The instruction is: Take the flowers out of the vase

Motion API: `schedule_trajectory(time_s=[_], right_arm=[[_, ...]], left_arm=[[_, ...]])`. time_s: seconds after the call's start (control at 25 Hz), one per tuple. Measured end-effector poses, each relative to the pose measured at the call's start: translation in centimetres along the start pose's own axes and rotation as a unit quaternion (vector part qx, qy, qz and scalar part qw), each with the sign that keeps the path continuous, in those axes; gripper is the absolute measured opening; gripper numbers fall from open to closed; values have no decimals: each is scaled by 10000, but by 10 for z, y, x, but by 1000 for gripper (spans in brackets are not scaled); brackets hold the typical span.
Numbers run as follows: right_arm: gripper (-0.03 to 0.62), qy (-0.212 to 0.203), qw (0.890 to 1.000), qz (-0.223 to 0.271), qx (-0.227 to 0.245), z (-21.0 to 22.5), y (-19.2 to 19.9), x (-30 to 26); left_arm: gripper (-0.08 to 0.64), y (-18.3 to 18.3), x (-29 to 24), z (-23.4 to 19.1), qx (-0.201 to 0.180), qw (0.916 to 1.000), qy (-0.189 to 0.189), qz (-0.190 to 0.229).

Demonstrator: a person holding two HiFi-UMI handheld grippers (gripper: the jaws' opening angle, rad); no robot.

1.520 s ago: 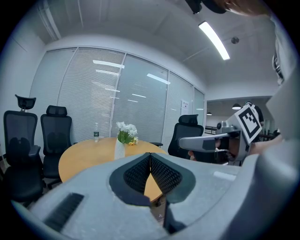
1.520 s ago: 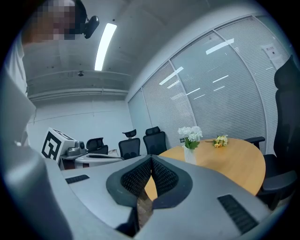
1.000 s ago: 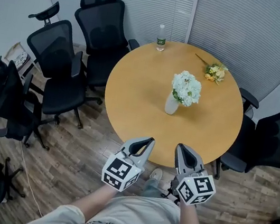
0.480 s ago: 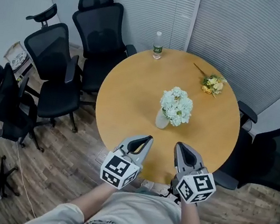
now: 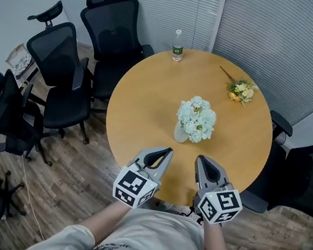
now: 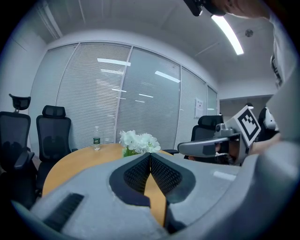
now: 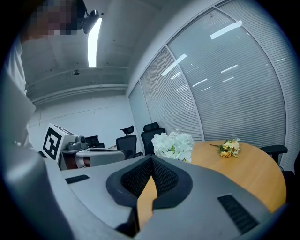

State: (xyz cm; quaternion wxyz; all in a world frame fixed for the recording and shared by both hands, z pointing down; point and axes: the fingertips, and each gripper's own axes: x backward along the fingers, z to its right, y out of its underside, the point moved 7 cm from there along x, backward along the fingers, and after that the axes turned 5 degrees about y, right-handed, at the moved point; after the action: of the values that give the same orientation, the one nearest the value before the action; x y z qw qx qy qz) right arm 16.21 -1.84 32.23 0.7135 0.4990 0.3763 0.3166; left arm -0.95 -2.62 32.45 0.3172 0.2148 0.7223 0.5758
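A bunch of white flowers (image 5: pixel 197 116) stands in a small pale vase (image 5: pixel 181 133) near the middle of the round wooden table (image 5: pixel 143 98). They also show beyond the jaws in the left gripper view, white flowers (image 6: pixel 138 140), and in the right gripper view, white flowers (image 7: pixel 173 144). My left gripper (image 5: pixel 167 151) and right gripper (image 5: pixel 200 158) hover side by side over the table's near edge, short of the vase. Both are shut with nothing between the jaws. A small yellow bouquet (image 5: pixel 240 89) lies flat at the far right of the table.
A water bottle (image 5: pixel 177 45) stands at the table's far edge. Black office chairs crowd the left side (image 5: pixel 58 68) and another sits at the right (image 5: pixel 304 171). Slatted blinds close off the back. Wooden floor runs under the table.
The table and vase have drawn closer in the head view. Both grippers now reach over the table's near edge, still shut.
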Motion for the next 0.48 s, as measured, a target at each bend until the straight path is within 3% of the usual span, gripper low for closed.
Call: schedule_trajectory(time_s=[0.48], right_arm=[[6,365,9990,-117,-230,-6,4,-17]], left_arm=[[9,-2,-12,-26,-24,9990,420,-176]])
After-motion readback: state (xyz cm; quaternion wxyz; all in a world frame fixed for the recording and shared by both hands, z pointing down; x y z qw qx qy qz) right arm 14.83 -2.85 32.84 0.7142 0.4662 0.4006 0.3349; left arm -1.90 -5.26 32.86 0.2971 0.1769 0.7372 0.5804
